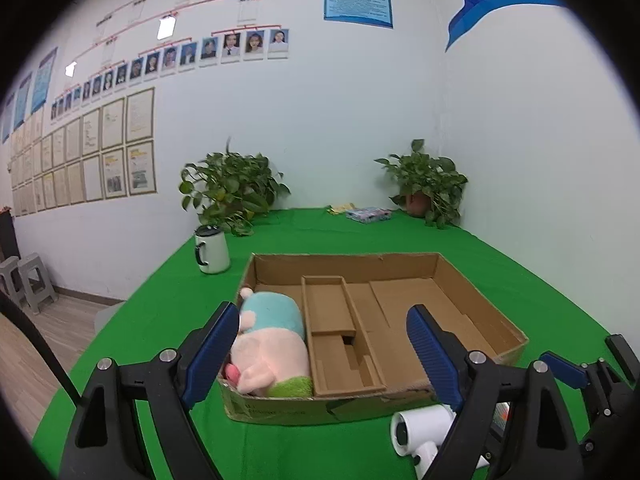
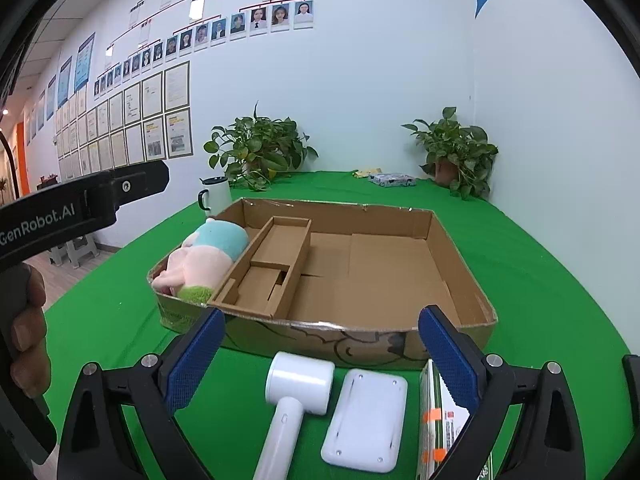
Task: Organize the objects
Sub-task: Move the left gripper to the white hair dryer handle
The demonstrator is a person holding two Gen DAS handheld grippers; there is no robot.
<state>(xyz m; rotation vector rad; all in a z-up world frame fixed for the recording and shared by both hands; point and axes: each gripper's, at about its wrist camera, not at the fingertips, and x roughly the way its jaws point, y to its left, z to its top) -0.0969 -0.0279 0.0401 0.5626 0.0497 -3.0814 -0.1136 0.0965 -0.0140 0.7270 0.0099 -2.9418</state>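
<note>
A shallow cardboard box with an inner divider lies on the green table. A pink, blue and green plush toy lies in its left compartment. My left gripper is open and empty, just in front of the box's near wall. My right gripper is open and empty above a white hair dryer, a flat white device and a green and white carton lying in front of the box.
A white mug stands left of the box. Two potted plants and a small printed pack sit at the back by the wall. The table's left edge drops to the floor.
</note>
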